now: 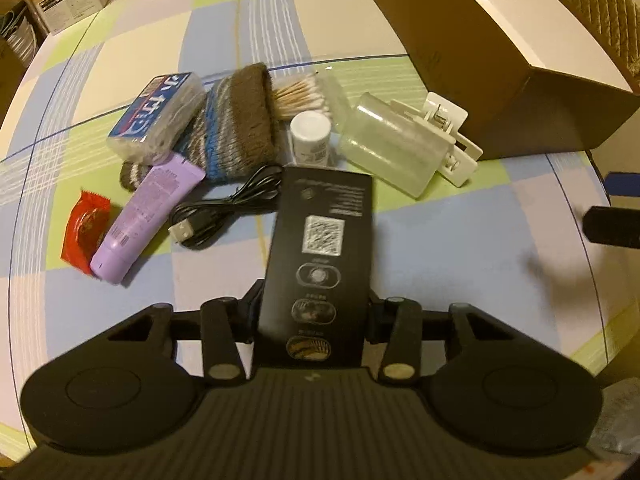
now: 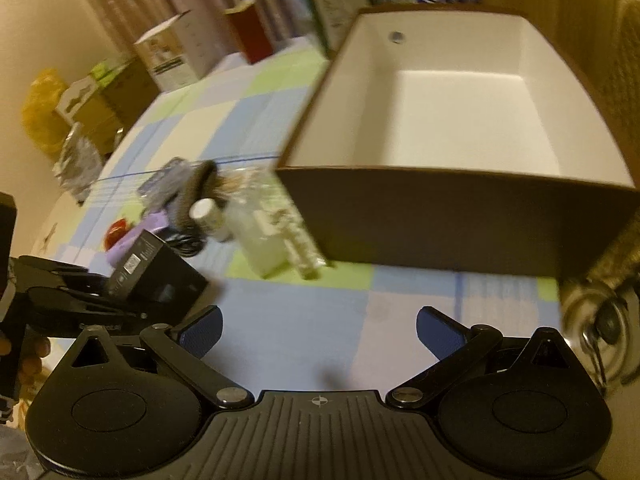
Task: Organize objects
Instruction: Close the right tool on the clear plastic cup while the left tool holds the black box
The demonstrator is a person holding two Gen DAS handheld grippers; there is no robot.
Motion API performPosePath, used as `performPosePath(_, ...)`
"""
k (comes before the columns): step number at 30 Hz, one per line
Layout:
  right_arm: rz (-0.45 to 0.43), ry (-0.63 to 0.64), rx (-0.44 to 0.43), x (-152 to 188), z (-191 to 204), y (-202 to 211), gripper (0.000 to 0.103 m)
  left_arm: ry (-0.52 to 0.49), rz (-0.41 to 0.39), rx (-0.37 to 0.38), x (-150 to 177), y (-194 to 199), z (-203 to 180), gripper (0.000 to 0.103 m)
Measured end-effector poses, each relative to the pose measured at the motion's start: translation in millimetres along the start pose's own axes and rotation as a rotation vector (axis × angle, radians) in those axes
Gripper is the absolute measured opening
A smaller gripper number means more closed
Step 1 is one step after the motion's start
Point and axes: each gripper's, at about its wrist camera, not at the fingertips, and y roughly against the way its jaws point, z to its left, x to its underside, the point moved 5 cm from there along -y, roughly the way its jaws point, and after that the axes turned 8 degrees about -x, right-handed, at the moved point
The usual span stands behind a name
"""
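Note:
My left gripper [image 1: 314,312] is shut on a flat black box [image 1: 320,256] with a QR code, held above the table; it also shows in the right wrist view [image 2: 154,276]. Behind it lie a black USB cable [image 1: 228,208], a purple tube [image 1: 148,216], a red packet [image 1: 84,230], a knitted hat [image 1: 240,120], a blue-labelled clear case [image 1: 158,114], cotton swabs [image 1: 302,94], a small white bottle [image 1: 310,136], a clear bottle [image 1: 388,144] and white clips [image 1: 444,136]. My right gripper [image 2: 318,330] is open and empty, in front of the open brown box [image 2: 448,216] with a white inside.
The table has a checked blue, green and white cloth [image 1: 460,240]. Cartons [image 2: 176,52] stand at the far edge. A yellow bag [image 2: 40,112] sits beyond the table's left side. The right gripper's fingers [image 1: 616,226] show at the right edge of the left wrist view.

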Motion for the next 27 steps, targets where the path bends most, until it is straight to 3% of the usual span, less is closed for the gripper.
performPosePath(1,-0.003,0.021,-0.011,-2,6,-3,0.098,0.01,0.0,0.003,3,2,4,0.038)
performPosePath(3,-0.004,0.072,-0.038,-7,22,-11,0.074,0.038,-0.002,0.011,9,6,12,0.038)
performPosePath(9,-0.019,0.221,-0.048,-26,61,-49,0.048,0.074,-0.021,-0.007,19,23,45,0.038)
performPosePath(18,-0.009,0.404,0.083,-45,80,-110,0.045,0.215,-0.023,-0.084,37,33,115,0.038)
performPosePath(27,0.064,0.51,0.147,-36,71,-149,0.044,0.316,0.016,-0.156,52,22,168,0.038)
